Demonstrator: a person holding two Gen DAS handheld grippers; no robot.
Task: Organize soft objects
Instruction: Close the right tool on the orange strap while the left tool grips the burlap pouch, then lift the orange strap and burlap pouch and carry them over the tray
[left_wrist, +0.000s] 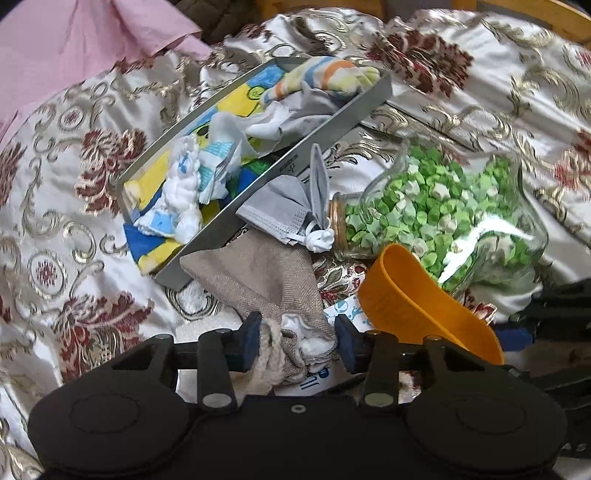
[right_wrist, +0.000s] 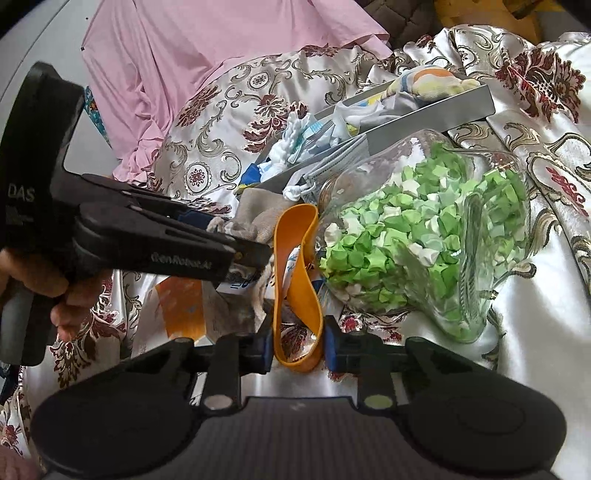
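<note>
My left gripper (left_wrist: 299, 345) is shut on the bunched end of a beige knitted cloth (left_wrist: 258, 273) with white lining, which lies on the patterned bedspread just below a metal tray (left_wrist: 325, 125). The tray holds several soft items: a striped sock (left_wrist: 325, 77), white and grey cloths, and a white-and-blue rag (left_wrist: 184, 192). A grey face mask (left_wrist: 273, 210) leans against the tray's near wall. My right gripper (right_wrist: 297, 349) is shut on the near end of an orange rubber band loop (right_wrist: 299, 258). In the right wrist view the left gripper (right_wrist: 236, 236) reaches in from the left, held by a hand (right_wrist: 74, 299).
A glass jar (right_wrist: 424, 236) full of green paper stars lies on its side to the right of the band, mouth toward the mask. A pink garment (right_wrist: 184, 55) lies at the back left. Printed paper packets (right_wrist: 181, 310) lie under the cloth. The bedspread (left_wrist: 74, 221) is rumpled.
</note>
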